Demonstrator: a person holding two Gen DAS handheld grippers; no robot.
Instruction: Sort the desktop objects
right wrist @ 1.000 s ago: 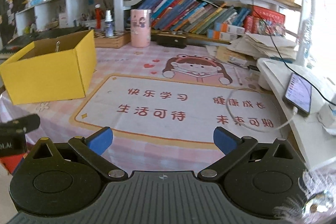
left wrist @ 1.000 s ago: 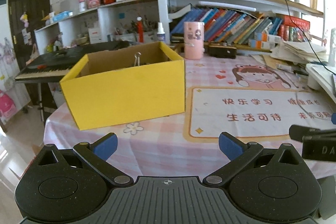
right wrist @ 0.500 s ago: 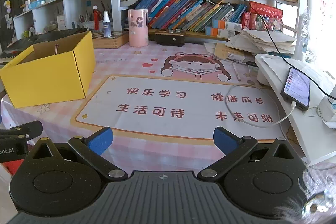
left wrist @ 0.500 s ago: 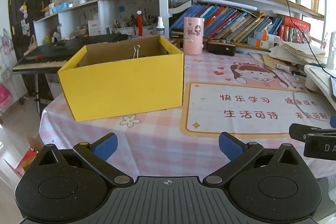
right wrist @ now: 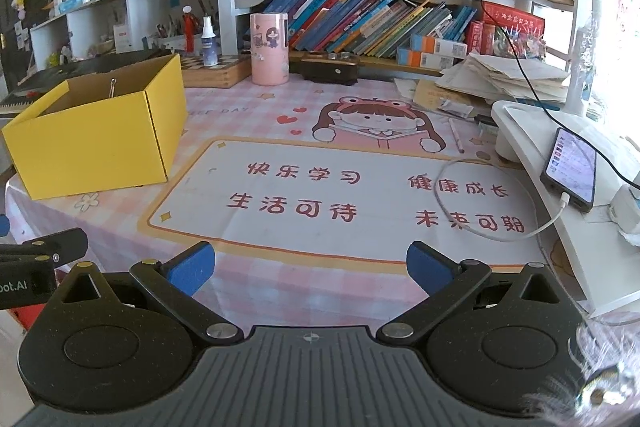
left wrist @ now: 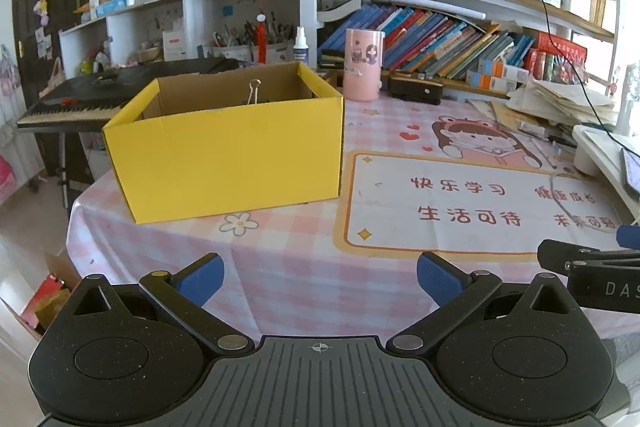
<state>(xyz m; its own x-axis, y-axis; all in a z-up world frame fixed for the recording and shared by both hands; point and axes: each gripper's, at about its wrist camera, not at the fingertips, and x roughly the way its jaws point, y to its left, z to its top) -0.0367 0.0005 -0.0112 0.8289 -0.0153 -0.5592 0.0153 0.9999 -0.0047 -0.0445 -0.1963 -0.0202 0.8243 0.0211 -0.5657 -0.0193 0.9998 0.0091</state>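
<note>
Both grippers had fingers spread wide, nothing held: left gripper [left wrist: 318,277] & right gripper [right wrist: 310,265] hung at the near edge of the table [right wrist: 320,267]. The box [left wrist: 228,155] sat on the table's left side, a binder clip [left wrist: 253,91] standing up inside it; other contents hidden. Mat [right wrist: 340,195] right of the box lay bare. A pen [right wrist: 456,135] lay further right of the box, near the papers. Probably between picks, sort mostly done. Next move prob. needs right gripper to reach the pen, close on it, carry to box.

right gripper [right wrist: 308,265] empty, yellow box [right wrist: 96,143] left
</note>
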